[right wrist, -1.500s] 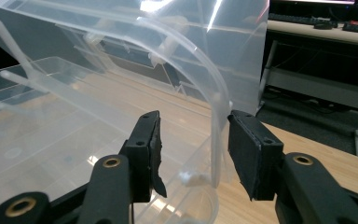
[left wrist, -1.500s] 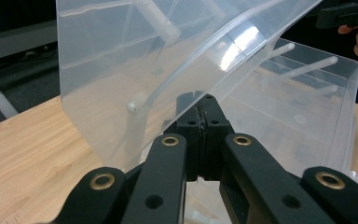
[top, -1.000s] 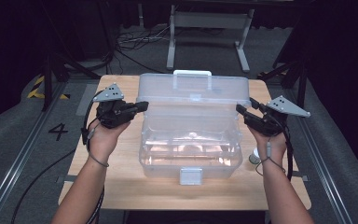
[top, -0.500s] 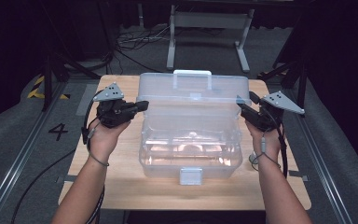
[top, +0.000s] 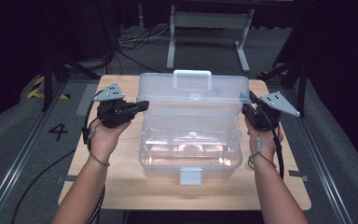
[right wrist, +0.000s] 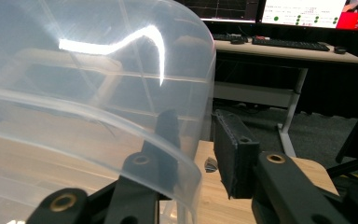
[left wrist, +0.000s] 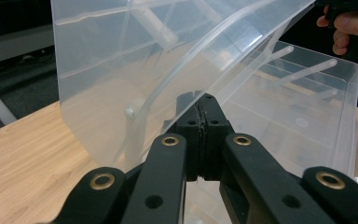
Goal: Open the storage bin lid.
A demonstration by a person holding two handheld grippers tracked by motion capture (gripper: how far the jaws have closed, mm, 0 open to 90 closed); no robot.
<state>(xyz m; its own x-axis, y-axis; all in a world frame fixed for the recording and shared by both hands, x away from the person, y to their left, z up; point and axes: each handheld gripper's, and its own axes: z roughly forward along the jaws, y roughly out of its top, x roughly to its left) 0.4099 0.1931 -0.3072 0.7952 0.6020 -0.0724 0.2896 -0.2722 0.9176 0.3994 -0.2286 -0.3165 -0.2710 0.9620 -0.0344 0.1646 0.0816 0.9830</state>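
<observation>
I see the clear plastic box (top: 189, 149) in the middle of the table (top: 121, 186), its lid (top: 193, 95) raised. My left gripper (top: 142, 105) is clamped on the lid's left edge. My right gripper (top: 245, 105) has just been closing, 1 jaw either side of the lid's right edge, a gap remaining.

your desk (top: 121, 186) is lit from above while the room around it stays very dark. a bright white streak of glare curls across the clear box (right wrist: 121, 42). up close, your black tool (left wrist: 200, 140) looks soft and a little blurry. the high view is grainy.
</observation>
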